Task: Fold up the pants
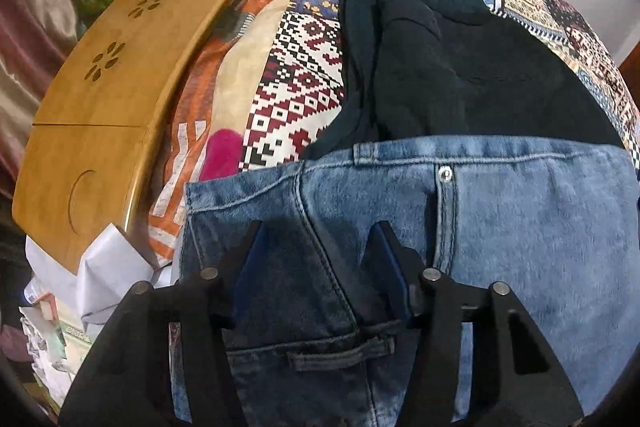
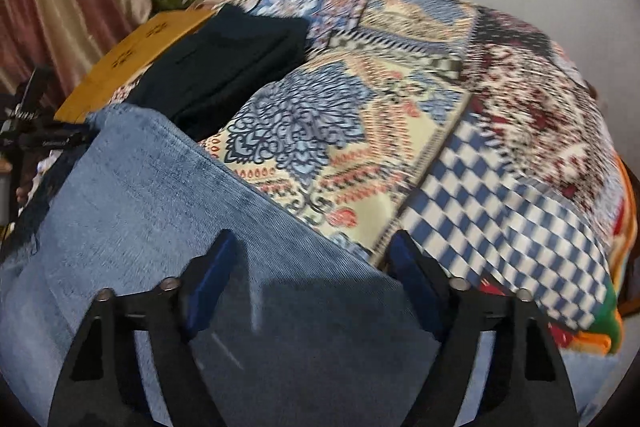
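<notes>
Blue jeans (image 1: 500, 227) lie flat on a patterned bedspread (image 1: 296, 75). The left wrist view shows their waistband, a rivet and a belt loop. My left gripper (image 1: 316, 239) is open just above the waist part, its fingers either side of a seam. In the right wrist view a leg of the jeans (image 2: 140, 195) runs from the left down under my right gripper (image 2: 312, 251), which is open over the denim's edge. This view is motion-blurred. Neither gripper holds cloth.
A dark folded garment (image 1: 448, 67) lies beyond the jeans; it also shows in the right wrist view (image 2: 224, 59). A wooden lap tray (image 1: 104, 115) sits at the left. White papers (image 1: 100, 275) and clutter lie at the bed's left edge. A pink cloth (image 1: 222, 151) lies nearby.
</notes>
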